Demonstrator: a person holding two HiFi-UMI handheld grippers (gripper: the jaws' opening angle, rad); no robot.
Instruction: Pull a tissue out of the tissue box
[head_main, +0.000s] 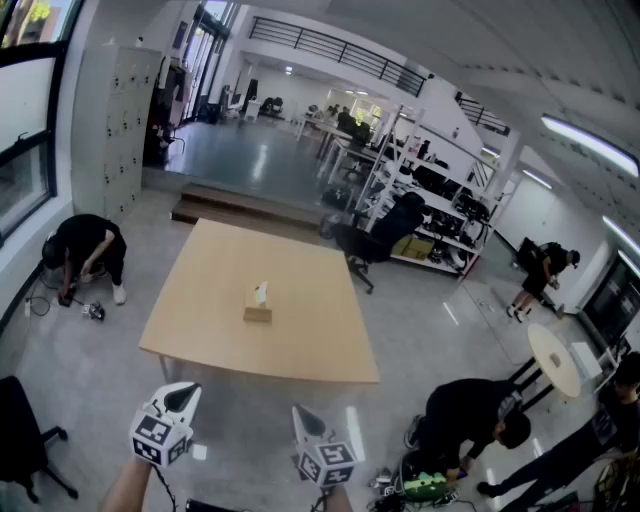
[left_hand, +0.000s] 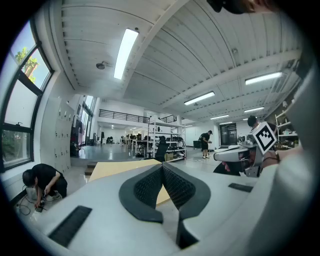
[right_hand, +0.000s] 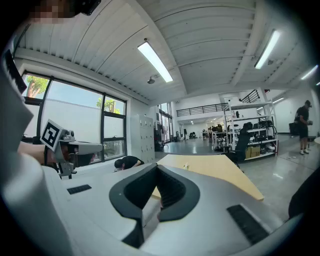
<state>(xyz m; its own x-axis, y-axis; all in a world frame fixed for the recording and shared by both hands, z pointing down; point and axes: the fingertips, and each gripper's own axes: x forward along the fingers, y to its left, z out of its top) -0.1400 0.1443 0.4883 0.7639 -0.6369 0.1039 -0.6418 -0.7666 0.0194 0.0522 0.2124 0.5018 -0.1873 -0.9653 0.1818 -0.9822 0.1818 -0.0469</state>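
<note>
Left hand-held gripper (left_hand: 161, 167): was pressed together, empty
Right hand-held gripper (right_hand: 156, 170): same deal
Box (head_main: 258, 312): sat on counter (head_main: 310, 340), well ahead of both

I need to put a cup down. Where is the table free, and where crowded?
Almost the whole light wooden tabletop is bare. Only a small brown tissue box with a white tissue sticking up stands near its middle; free patches border it on every side, out to the edges. A black office chair stands by the far right corner.
</note>
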